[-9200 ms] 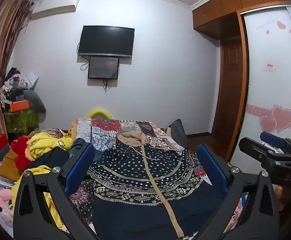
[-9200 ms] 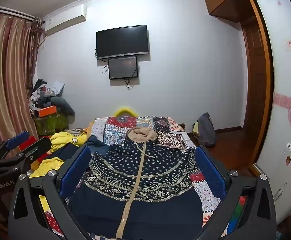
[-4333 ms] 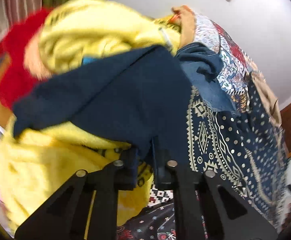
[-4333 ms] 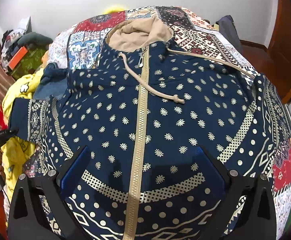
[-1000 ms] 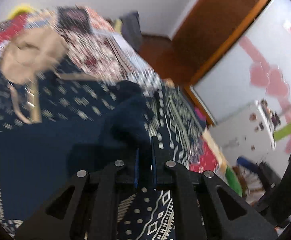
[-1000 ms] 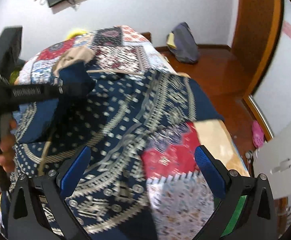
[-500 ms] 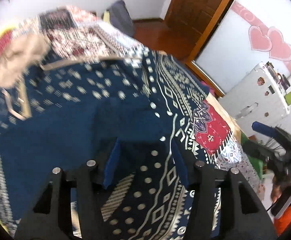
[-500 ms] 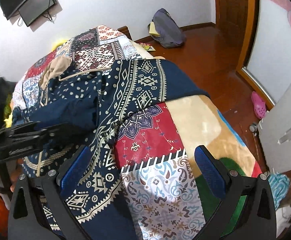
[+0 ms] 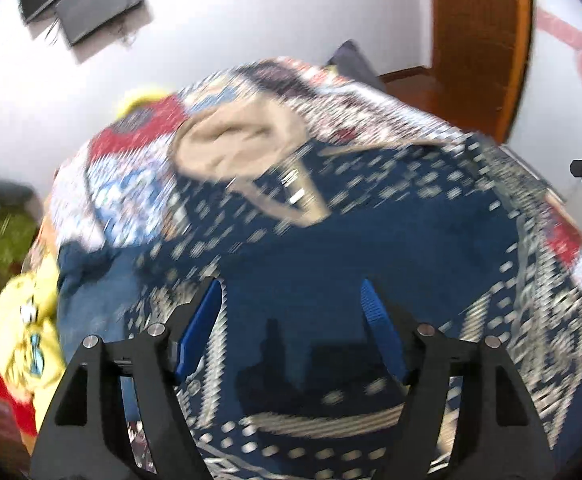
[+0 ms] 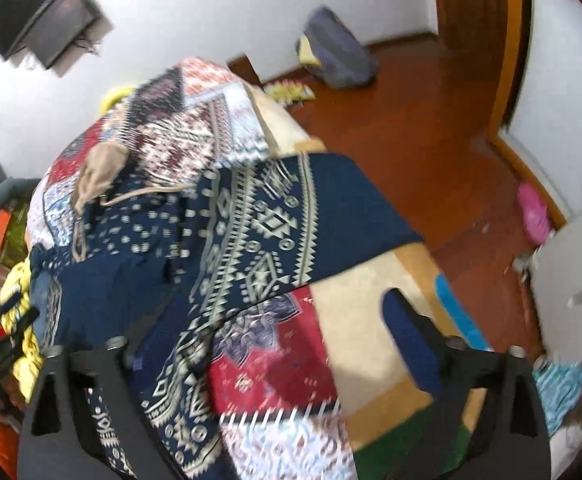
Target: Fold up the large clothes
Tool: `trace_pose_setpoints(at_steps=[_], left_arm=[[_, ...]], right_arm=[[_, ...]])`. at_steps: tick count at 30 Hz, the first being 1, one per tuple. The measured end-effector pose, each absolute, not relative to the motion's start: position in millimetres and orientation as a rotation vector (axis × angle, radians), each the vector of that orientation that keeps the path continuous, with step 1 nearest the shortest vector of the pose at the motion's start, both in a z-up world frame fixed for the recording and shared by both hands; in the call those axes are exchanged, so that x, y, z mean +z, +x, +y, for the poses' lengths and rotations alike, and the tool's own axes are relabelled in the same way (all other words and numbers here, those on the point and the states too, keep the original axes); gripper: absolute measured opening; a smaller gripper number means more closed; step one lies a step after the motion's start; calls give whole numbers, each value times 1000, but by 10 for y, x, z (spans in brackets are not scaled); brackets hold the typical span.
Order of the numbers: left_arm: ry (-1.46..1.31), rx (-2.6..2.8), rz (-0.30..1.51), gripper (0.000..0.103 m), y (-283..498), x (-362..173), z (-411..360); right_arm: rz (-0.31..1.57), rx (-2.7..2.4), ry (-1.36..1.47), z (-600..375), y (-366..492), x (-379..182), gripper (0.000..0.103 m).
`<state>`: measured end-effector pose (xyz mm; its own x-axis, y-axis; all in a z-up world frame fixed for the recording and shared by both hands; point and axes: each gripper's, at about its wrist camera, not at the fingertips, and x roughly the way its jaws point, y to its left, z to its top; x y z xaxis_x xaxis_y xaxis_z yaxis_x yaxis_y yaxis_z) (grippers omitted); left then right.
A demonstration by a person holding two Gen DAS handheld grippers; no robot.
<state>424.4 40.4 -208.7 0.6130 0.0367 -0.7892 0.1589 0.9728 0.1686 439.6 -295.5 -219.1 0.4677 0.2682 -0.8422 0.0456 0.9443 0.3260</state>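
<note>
A navy patterned hooded jacket with a tan hood lies front up on the bed. Its left sleeve is folded across the chest as a plain navy band. My left gripper is open and empty just above that band. In the right wrist view the jacket's right sleeve lies spread out toward the bed's right edge. My right gripper is open and empty above the bedspread near that sleeve. The left view is blurred.
A patchwork bedspread covers the bed. Yellow and red clothes are piled at the left. Wooden floor with a grey bag and a pink slipper lies right of the bed. A white cabinet stands at the right.
My left gripper let go of the left sleeve, opened wide, and swung back toward the hood and the left. My right gripper moved down and right toward the right sleeve.
</note>
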Motion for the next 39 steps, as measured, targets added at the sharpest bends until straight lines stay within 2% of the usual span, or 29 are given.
trace_pose_setpoints(at_steps=[4, 7, 13, 15, 17, 18, 20, 26, 39], left_arm=[[127, -22, 971, 71, 4219, -2353, 822], [45, 0, 995, 71, 4209, -2517, 1023], [-76, 32, 1018, 71, 4267, -2713, 1267], [-92, 34, 1021, 71, 4274, -2745, 1282], [-88, 32, 1022, 71, 4261, -2764, 1274], [-77, 33, 1022, 71, 4253, -2765, 1255], [-51, 39, 1018, 71, 4231, -2765, 1228], [-60, 26, 980, 71, 4095, -2597, 1226], [-71, -26, 892, 71, 3669, -2088, 1288]], right_arm=[[1190, 123, 432, -3033, 4626, -2664, 67], [1212, 118, 454, -3018, 4736, -2864, 67], [1154, 81, 452, -3015, 4957, -2911, 66], [1143, 64, 436, -3009, 5026, -2917, 57], [1123, 19, 397, -2982, 5080, -2888, 36], [1118, 5, 389, -2973, 5095, -2876, 32], [1098, -17, 370, -2944, 5101, -2830, 9], [1015, -13, 293, -2877, 4960, -2483, 5], [776, 299, 210, -2057, 4471, -1140, 5]])
